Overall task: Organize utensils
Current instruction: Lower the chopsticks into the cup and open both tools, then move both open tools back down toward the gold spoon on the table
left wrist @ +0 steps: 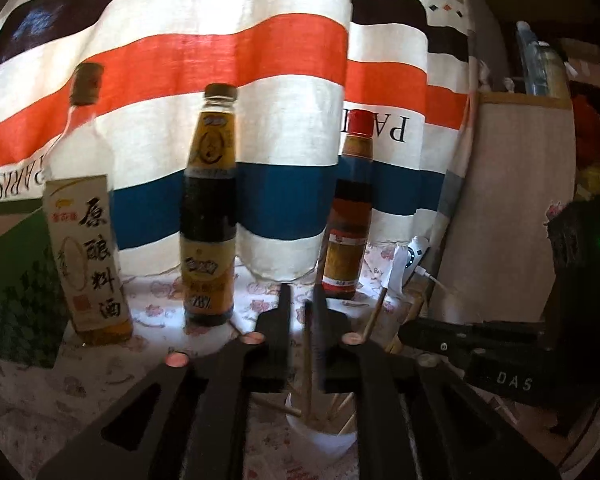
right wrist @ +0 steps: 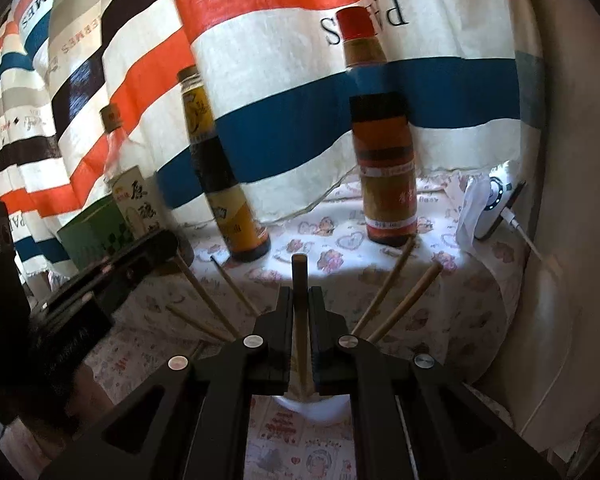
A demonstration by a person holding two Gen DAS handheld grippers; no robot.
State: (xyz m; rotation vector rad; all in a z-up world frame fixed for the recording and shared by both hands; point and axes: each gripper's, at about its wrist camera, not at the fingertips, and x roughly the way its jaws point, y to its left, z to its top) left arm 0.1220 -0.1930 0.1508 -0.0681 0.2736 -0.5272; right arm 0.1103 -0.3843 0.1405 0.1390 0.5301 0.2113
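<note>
A white cup [left wrist: 320, 436] stands on the flowered tablecloth and holds several wooden chopsticks [left wrist: 374, 316]. My left gripper [left wrist: 302, 300] hangs just above it, its jaws slightly apart. A dark-tipped chopstick [left wrist: 308, 344] stands loose in the gap, with its lower end in the cup. In the right wrist view my right gripper [right wrist: 300, 292] is shut on another chopstick [right wrist: 299, 272], upright over the same cup [right wrist: 312, 406]. Other chopsticks [right wrist: 388, 284] fan out to both sides of it. The right gripper [left wrist: 404, 330] also shows at the right of the left wrist view.
Behind the cup stand three bottles: a cooking wine bottle [left wrist: 88, 248], a dark sauce bottle [left wrist: 210, 208] and a red-capped bottle [left wrist: 350, 216]. A green box [left wrist: 12, 280] sits at the left. A white device with a cable [right wrist: 492, 204] lies at the right. A striped cloth [left wrist: 260, 60] hangs behind.
</note>
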